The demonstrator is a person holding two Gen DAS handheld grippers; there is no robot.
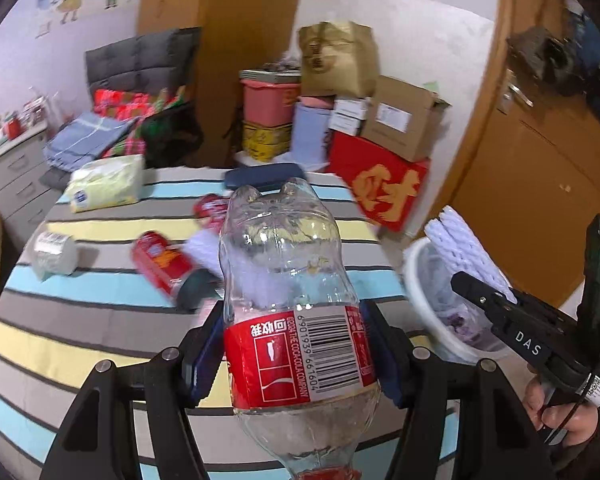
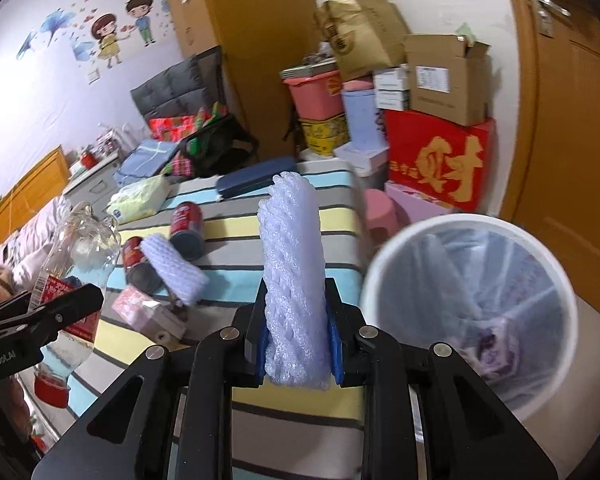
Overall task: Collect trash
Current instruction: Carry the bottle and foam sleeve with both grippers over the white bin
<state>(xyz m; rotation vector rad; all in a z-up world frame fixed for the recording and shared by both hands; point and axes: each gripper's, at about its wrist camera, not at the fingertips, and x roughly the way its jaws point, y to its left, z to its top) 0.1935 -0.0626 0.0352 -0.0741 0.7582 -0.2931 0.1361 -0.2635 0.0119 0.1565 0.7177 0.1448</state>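
Left hand-held gripper [image 1: 296, 354] clamps bottle [image 1: 290, 280]; right hand-held gripper [image 2: 296, 344] clamps foam net [image 2: 294, 276]. Bin [image 2: 466, 312] sits right of it (net may snag rim).

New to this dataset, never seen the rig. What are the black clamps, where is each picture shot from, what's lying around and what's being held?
No robot here: a person holds one hand-held gripper in each hand, and each carries a fisheye camera looking forward along its two fingers.

Left wrist view: the left hand-held gripper is shut on an empty clear plastic cola bottle with a red label, cap toward the camera. The right one shows at the edge of that picture.

Right wrist view: the right hand-held gripper is shut on a white foam net sleeve, next to a white round bin with a plastic liner.

On the striped tablecloth lie two red drink cans, another white foam sleeve, a small pink box, a yellow tissue pack and a dark blue flat case.
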